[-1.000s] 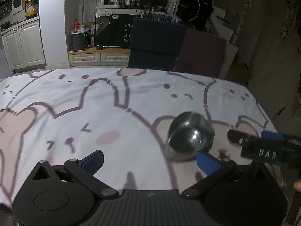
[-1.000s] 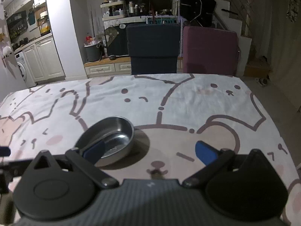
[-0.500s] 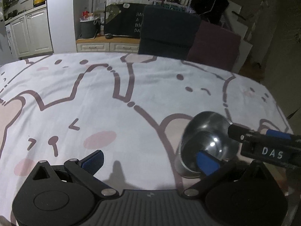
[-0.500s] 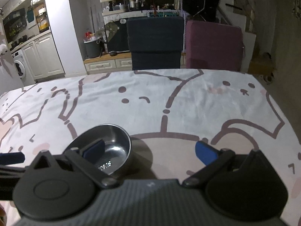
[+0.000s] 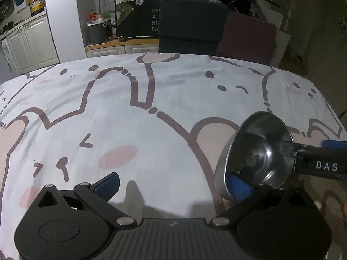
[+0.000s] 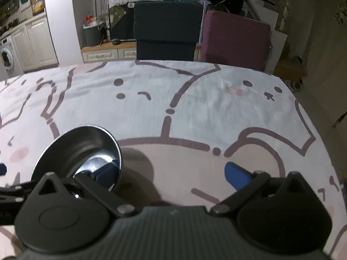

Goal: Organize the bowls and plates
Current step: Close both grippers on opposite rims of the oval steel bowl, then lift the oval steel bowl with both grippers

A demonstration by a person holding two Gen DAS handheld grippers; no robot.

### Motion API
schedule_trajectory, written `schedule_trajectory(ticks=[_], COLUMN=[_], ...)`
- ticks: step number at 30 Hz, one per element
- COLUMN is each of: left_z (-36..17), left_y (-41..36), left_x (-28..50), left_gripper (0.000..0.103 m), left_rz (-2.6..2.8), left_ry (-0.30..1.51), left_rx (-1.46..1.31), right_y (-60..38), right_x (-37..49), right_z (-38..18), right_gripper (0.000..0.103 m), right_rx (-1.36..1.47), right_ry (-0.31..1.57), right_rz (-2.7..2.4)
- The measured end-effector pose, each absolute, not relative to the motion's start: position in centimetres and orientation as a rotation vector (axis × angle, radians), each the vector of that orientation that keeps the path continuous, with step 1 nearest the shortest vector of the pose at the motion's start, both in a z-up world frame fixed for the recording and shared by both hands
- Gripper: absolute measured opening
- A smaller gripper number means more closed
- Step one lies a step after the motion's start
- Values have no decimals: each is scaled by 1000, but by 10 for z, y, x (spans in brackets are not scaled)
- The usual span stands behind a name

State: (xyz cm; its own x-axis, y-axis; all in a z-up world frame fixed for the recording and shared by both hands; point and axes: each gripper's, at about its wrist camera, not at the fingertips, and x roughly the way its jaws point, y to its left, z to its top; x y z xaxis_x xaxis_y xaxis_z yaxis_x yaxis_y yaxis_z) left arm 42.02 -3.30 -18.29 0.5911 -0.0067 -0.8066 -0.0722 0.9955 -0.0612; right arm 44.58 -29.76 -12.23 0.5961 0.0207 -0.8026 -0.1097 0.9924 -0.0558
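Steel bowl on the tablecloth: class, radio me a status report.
Both grippers, left gripper and right gripper, open. Round stainless steel bowl tilted, one finger of each inside it. Cartoon-print tablecloth: nothing in the way.

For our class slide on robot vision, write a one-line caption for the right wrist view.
Open right gripper reaches over a cartoon tablecloth, its left finger inside a tilted steel bowl.

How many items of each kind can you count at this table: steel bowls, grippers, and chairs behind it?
Steel bowls: 1
Grippers: 2, the left gripper and the right gripper
Chairs: 2, the dark blue chair and the maroon chair
Total: 5
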Motion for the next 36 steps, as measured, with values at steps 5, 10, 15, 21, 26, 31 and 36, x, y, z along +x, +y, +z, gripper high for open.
schedule_trajectory(ticks=[5,10,15,21,26,31,36], left_z=[-184,-185,-184,-185,-185,-183,-179], left_y=[-28,-20,-17,-19,-18,-19,-21], left_x=[421,421,421,421,422,422,422], left_gripper=[102,80,53,35,25,22,23], left_rz=[25,-5,-50,-73,-79,-93,-108], left_ry=[980,1002,1012,1027,1013,996,974], left_rx=[-176,-280,-374,-408,-414,-426,-437], right_y=[-298,-288,-283,-288,-291,-293,-297], right_x=[445,442,440,438,428,419,421], right_z=[-118,-112,-107,-103,-99,-95,-99], right_gripper=[58,24,11,7,11,12,14], right_rx=[-38,-22,11,70,89,119,162], right_ry=[997,1006,1003,1053,1094,1107,1097], right_rz=[152,205,238,246,257,274,255])
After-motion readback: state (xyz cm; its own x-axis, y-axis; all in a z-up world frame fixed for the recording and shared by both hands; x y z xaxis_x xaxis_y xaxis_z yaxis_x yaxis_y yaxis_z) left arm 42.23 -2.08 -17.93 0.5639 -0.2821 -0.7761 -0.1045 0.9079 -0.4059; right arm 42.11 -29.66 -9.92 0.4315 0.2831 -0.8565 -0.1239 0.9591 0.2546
